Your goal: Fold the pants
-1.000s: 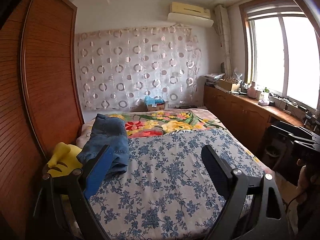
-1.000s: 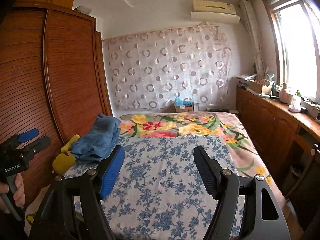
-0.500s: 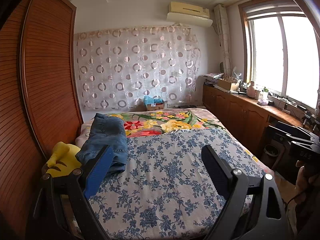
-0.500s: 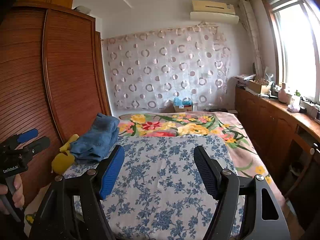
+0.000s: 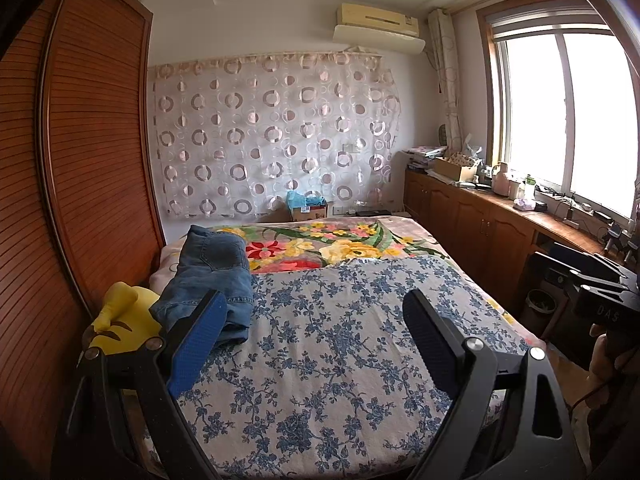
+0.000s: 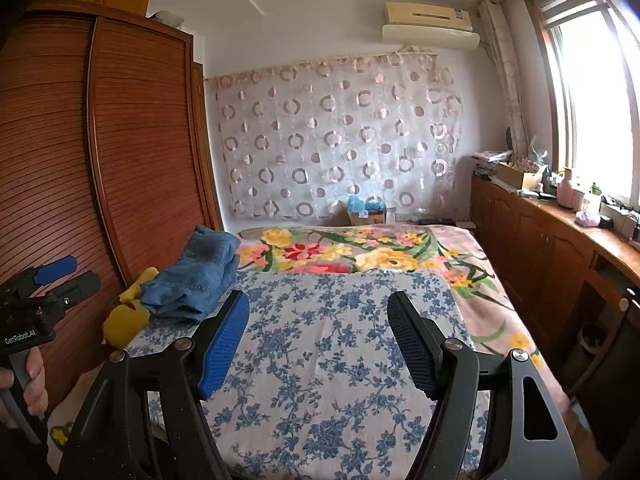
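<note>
Blue denim pants (image 5: 212, 276) lie bunched at the far left edge of the bed, also in the right wrist view (image 6: 196, 276). My left gripper (image 5: 316, 336) is open and empty, held above the near end of the bed, well short of the pants. My right gripper (image 6: 318, 336) is open and empty, above the blue-flowered sheet (image 6: 332, 344). The left gripper also shows at the left edge of the right wrist view (image 6: 60, 276). The right gripper's body shows at the right edge of the left wrist view (image 5: 592, 280).
A yellow plush toy (image 5: 120, 320) lies beside the pants against the wooden wardrobe (image 5: 80, 160). A colourful flowered blanket (image 5: 320, 248) covers the far half of the bed. Wooden cabinets (image 6: 540, 240) with clutter run under the window at right.
Both grippers have drifted slightly; the views are nearly the same. The pants have not moved.
</note>
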`<state>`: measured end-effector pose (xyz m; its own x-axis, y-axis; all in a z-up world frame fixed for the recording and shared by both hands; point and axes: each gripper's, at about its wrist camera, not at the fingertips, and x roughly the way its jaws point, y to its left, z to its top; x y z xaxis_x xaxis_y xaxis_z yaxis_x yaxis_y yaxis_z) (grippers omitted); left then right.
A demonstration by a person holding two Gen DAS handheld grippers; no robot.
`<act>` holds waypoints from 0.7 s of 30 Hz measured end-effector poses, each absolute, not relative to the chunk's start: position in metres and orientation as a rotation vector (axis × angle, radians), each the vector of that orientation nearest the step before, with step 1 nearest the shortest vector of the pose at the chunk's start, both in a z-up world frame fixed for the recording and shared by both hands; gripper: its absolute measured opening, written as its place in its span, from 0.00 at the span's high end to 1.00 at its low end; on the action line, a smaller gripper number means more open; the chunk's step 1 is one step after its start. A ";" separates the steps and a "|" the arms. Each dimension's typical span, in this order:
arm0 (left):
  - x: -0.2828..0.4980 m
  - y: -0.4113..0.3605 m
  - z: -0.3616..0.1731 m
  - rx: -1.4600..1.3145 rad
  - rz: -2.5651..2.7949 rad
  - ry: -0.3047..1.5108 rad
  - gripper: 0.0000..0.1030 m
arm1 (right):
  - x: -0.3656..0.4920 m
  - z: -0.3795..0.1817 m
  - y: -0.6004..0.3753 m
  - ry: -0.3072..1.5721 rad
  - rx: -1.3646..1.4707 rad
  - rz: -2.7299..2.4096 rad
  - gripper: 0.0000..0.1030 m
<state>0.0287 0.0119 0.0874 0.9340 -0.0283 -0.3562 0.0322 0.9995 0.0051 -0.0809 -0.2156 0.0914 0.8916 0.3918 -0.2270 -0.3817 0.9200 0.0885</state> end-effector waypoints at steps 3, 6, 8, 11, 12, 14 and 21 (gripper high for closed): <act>0.028 0.012 0.087 0.010 -0.031 0.363 0.13 | -0.081 0.091 -0.214 0.244 0.040 0.403 0.29; 0.029 0.012 0.087 0.010 -0.032 0.364 0.13 | -0.081 0.091 -0.214 0.242 0.039 0.403 0.29; 0.028 0.012 0.088 0.011 -0.032 0.364 0.12 | -0.082 0.090 -0.212 0.240 0.038 0.402 0.29; 0.028 0.012 0.088 0.010 -0.032 0.364 0.12 | -0.082 0.090 -0.212 0.240 0.038 0.403 0.29; 0.028 0.012 0.088 0.010 -0.031 0.364 0.12 | -0.082 0.090 -0.212 0.240 0.038 0.403 0.29; 0.028 0.012 0.088 0.010 -0.032 0.365 0.13 | -0.081 0.090 -0.212 0.239 0.036 0.402 0.29; 0.028 0.012 0.089 0.009 -0.032 0.365 0.12 | -0.081 0.089 -0.212 0.240 0.037 0.404 0.29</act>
